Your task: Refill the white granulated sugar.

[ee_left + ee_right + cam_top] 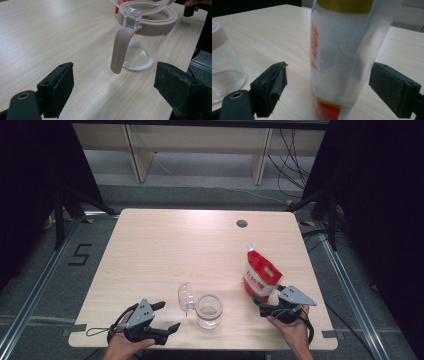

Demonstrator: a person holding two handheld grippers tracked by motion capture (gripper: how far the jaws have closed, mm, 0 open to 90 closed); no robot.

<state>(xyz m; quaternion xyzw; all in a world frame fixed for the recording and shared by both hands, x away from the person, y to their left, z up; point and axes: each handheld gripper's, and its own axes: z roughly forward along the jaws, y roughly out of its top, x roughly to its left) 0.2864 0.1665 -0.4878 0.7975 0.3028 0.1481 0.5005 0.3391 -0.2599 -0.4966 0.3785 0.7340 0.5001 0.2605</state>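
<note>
**Red pouch between open jaws at the table's near right**

The red and white pouch (pixel 261 279) stands upright on the right half of the wooden table (pixel 165 245), near the near edge and well in from the right edge. The right gripper (pixel 260 304) sits just on its near side, held by the person's right hand (pixel 292 327). In the right gripper view the pouch (pixel 342 57) rises between the two black jaws, which stand wide apart, with a gap of bare wood on either side; neither pad presses on it.

Left of the pouch, near the middle of the near edge, stands a clear glass jar (pixel 208 310) with a beige collar, its clear lid (pixel 185 298) swung up and open on the left side. A strip of bare table separates jar and pouch. A little white powder lies in the bottom of the jar (pixel 140 57), and its beige clasp hangs down the near wall.

The left gripper (pixel 169 316) rests at the near left corner in the left hand (pixel 125 342), jaws spread and holding nothing, pointing toward the jar from just beside it.

The far half of the table is bare wood apart from a round cable hole (pixel 242 223) near the far edge.
</note>
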